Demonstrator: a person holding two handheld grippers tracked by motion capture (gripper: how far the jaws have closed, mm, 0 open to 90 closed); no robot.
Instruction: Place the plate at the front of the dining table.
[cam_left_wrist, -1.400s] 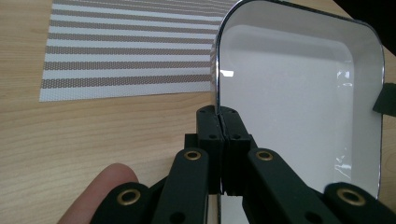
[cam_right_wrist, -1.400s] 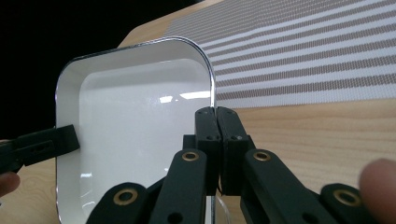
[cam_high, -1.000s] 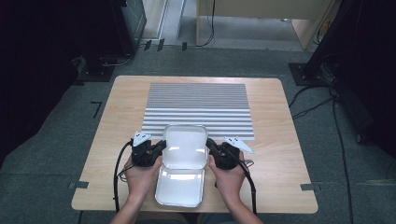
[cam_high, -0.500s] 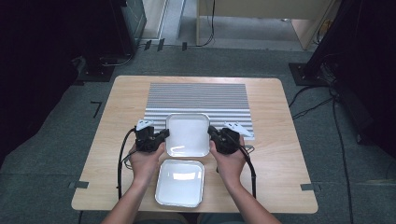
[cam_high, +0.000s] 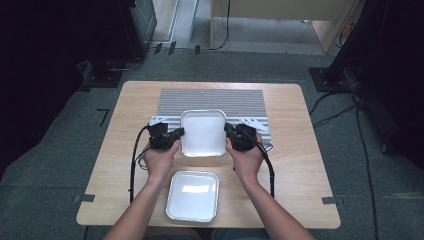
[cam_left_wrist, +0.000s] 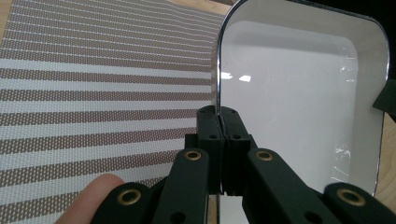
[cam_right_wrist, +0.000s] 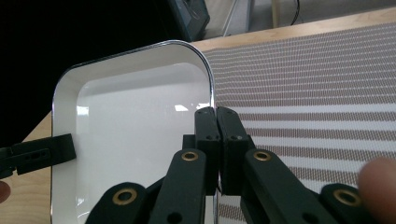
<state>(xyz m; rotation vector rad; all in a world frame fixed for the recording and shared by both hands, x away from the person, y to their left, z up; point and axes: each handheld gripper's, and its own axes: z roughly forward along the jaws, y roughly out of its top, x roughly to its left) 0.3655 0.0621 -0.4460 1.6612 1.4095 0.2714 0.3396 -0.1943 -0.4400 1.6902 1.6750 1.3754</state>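
A white tray (cam_high: 202, 132) with a metal rim is held level above the striped mat (cam_high: 210, 99), one gripper at each side. My left gripper (cam_high: 178, 134) is shut on the tray's left rim; in the left gripper view that gripper (cam_left_wrist: 218, 116) pinches the rim of the tray (cam_left_wrist: 299, 98). My right gripper (cam_high: 227, 131) is shut on the right rim; in the right gripper view this gripper (cam_right_wrist: 215, 113) clamps the edge of the tray (cam_right_wrist: 135, 121). A second white tray (cam_high: 193, 195) lies on the table near the front edge.
The wooden table (cam_high: 310, 165) has bare wood left and right of the mat. Cables trail from both grippers toward the front. Dark equipment and floor cables surround the table.
The upper tray has been lifted off the lower tray and carried away from the person, over the striped mat. Both grippers moved forward with it, staying shut on its rims.
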